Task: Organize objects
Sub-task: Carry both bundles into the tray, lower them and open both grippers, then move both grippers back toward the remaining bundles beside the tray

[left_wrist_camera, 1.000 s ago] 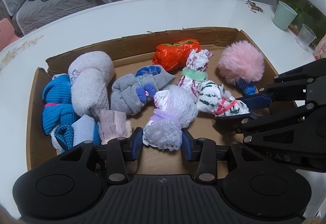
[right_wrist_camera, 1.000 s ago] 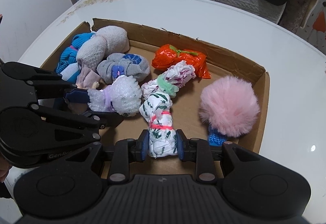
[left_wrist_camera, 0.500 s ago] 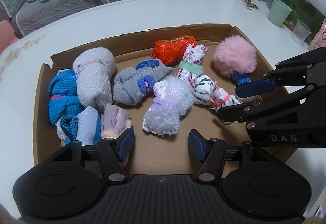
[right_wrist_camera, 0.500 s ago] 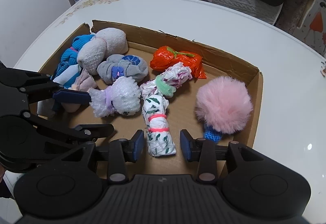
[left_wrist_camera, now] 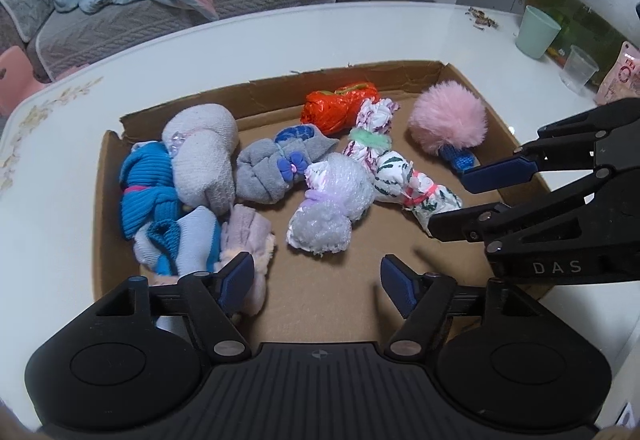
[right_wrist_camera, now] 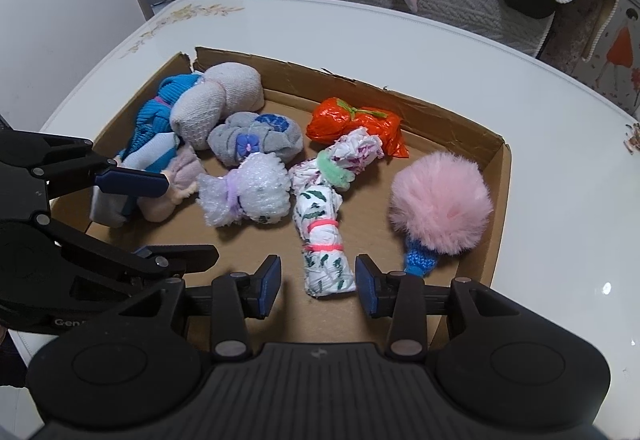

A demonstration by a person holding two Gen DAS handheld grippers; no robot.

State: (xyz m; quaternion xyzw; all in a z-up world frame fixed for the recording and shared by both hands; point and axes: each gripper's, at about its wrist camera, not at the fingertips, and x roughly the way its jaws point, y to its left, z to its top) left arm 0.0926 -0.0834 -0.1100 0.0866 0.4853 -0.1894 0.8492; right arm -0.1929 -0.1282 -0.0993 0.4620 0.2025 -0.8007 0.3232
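A shallow cardboard box on the white table holds several tied bundles. My left gripper hangs over the box's near side, its jaws opening with nothing between them. A bubble-wrap bundle with a purple tie lies just beyond its fingertips. My right gripper is also opening. The near end of a leaf-print bundle with pink bands lies between its pads, which do not touch it. A pink pompom rests to the right of that bundle. In the right wrist view the left gripper's fingers show at the left.
Rolled socks in grey, pale grey and blue fill the box's left side, and an orange bundle lies at the back. A green cup and a clear cup stand at the table's far right. A sofa with clothes is behind.
Both grippers were shut on their bundles a second ago and have let go. The left one has drawn back and up from the bubble-wrap bundle. The right jaws have parted around the leaf-print bundle.
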